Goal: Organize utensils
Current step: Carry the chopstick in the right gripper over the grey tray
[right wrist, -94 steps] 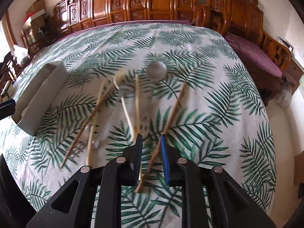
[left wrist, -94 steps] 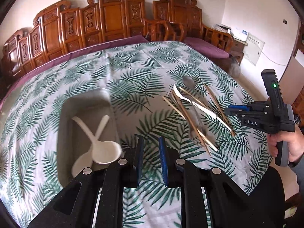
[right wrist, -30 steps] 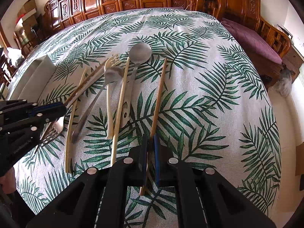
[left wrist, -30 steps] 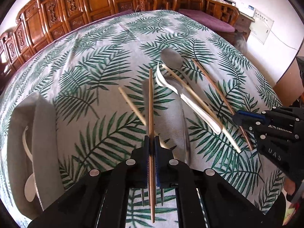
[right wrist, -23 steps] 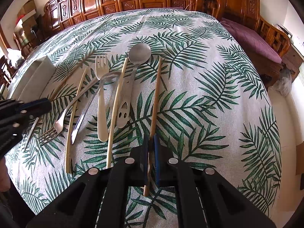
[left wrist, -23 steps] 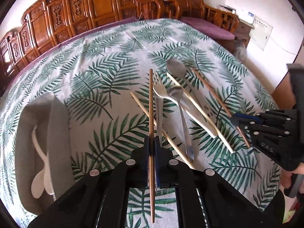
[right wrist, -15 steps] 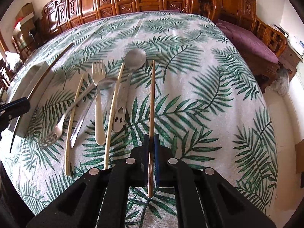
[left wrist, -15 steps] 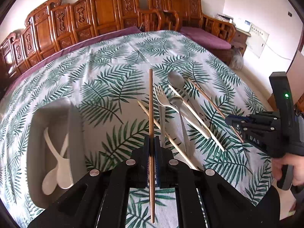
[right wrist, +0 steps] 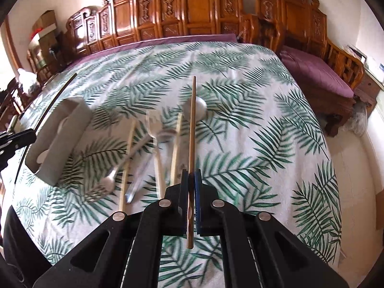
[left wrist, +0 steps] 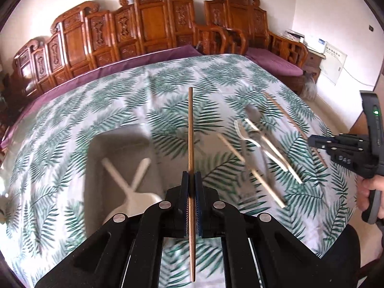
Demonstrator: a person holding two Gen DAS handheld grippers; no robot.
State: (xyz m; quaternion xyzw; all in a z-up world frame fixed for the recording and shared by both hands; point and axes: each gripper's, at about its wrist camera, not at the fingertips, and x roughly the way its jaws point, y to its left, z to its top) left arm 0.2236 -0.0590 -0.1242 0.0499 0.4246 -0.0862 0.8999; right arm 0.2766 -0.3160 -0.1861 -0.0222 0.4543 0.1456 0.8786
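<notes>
My left gripper (left wrist: pixel 191 180) is shut on a brown chopstick (left wrist: pixel 190 124), held in the air beside the right wall of the grey tray (left wrist: pixel 96 187). Two white spoons (left wrist: pixel 129 180) lie crossed inside the tray. My right gripper (right wrist: pixel 191 177) is shut on a second brown chopstick (right wrist: pixel 192 124), lifted above the loose utensils: a metal spoon (right wrist: pixel 200 109), a white fork (right wrist: pixel 153 124), pale chopsticks (right wrist: pixel 176 146) and a metal fork (right wrist: pixel 108 182). In the left wrist view the right gripper (left wrist: pixel 312 141) hovers at the right, held by a hand (left wrist: pixel 370 187).
The table wears a palm-leaf cloth (right wrist: pixel 264 124). Carved wooden chairs (left wrist: pixel 148 24) with purple cushions line the far and right sides. The tray (right wrist: pixel 62 148) stands near the left edge, with the left gripper (right wrist: pixel 16 139) beside it. The cloth's right half holds no objects.
Both grippers have risen with their chopsticks. The left one has swung left toward the tray, which now sits nearer the view's middle. The right chopstick has left the cloth.
</notes>
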